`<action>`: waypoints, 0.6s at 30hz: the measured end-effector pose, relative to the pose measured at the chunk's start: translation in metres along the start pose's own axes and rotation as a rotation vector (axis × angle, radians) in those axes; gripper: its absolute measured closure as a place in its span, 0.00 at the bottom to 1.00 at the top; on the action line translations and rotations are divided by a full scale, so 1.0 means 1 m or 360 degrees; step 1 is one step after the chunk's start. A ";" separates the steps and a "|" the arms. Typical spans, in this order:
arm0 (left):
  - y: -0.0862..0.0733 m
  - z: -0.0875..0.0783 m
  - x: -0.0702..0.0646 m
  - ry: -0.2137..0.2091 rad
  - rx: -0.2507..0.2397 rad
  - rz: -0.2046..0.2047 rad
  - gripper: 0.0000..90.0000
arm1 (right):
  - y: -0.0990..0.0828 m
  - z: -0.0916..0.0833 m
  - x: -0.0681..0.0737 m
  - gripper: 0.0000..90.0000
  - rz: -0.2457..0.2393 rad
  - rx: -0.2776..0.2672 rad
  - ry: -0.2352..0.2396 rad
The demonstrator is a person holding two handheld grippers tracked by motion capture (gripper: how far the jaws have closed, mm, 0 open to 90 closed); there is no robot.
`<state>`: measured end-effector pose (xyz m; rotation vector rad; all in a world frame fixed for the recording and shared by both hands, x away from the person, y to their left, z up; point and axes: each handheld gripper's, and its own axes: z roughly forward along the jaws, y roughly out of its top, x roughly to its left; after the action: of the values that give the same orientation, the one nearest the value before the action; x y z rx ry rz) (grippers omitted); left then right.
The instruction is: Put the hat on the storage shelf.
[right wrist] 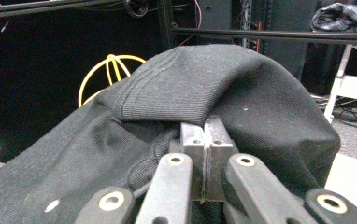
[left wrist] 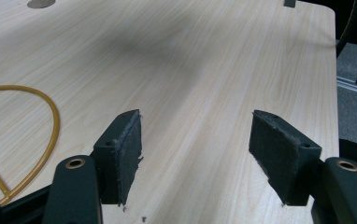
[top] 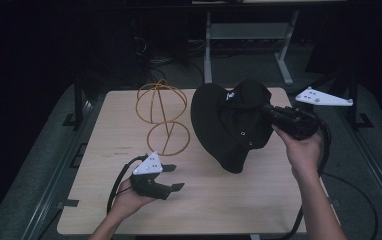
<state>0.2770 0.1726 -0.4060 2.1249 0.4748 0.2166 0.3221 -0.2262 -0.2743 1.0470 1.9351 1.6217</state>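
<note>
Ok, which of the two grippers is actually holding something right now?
The right gripper: its fingers are clamped on the black fabric bucket hat. The left gripper is open over bare table.

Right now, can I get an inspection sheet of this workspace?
Surface: pale wood table, bare in front.
Job's things: black hat lifted at table's right; gold wire stand upright beside it.
Clutter: nothing seen.
Grippers: right gripper shut on hat fabric; left gripper open, nothing between its fingers, low over table.
Cables: black cable trails from left gripper.
Surroundings: dark room, grey table legs behind.
</note>
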 end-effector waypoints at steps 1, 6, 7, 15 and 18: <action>-0.001 0.000 0.000 0.0005 0.0008 0.0004 0.37 | 0.001 0.001 0.000 1.00 -0.0004 0.0005 0.0002; -0.003 0.000 0.001 0.0014 0.0023 0.0000 0.37 | 0.007 0.006 0.002 1.00 -0.0010 0.0000 0.0011; -0.003 0.000 0.001 0.0017 0.0027 0.0005 0.36 | 0.008 0.007 0.002 1.00 -0.0010 0.0000 0.0013; -0.004 0.000 0.002 0.0021 0.0035 0.0013 0.36 | 0.019 0.013 0.005 1.00 -0.0015 0.0004 0.0024; -0.004 0.000 0.002 0.0019 0.0029 0.0013 0.36 | 0.024 0.016 0.006 1.00 -0.0018 0.0002 0.0030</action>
<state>0.2782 0.1756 -0.4095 2.1446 0.4768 0.2303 0.3363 -0.2104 -0.2540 1.0235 1.9510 1.6298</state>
